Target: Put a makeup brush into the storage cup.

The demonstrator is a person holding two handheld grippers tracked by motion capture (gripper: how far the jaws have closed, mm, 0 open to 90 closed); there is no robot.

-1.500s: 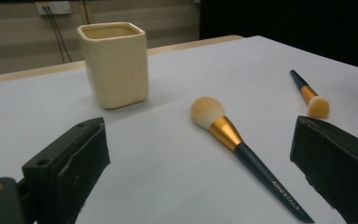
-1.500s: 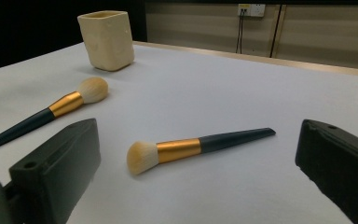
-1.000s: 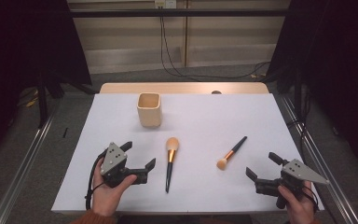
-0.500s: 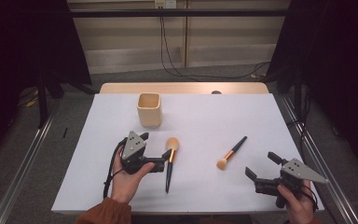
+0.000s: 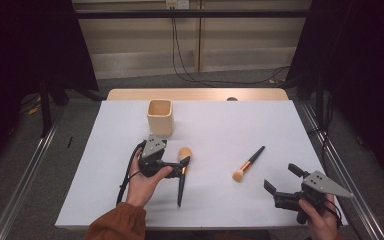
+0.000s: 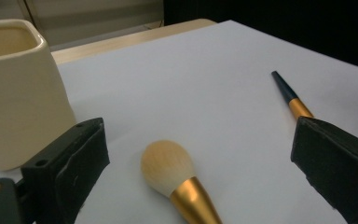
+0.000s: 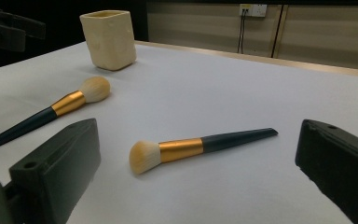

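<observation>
Makeup brush (image 5: 182, 170) between parted jaws of left gripper (image 5: 172, 166), cream cup (image 5: 160, 116) interior unclear, right gripper (image 5: 282, 186) jaws apart, smaller brush (image 7: 196, 146) ahead.

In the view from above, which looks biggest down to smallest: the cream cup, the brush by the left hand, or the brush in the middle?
1. Brush by the left hand, longest.
2. Middle brush, shorter and slimmer.
3. Cream cup, shorter in span but bulkier; it stands farther from the camera, so this rank is unsure.

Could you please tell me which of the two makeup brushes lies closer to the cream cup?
The larger brush, lying between the left gripper's open fingers, its bristles pointing toward the cup. The smaller brush lies farther right.
</observation>
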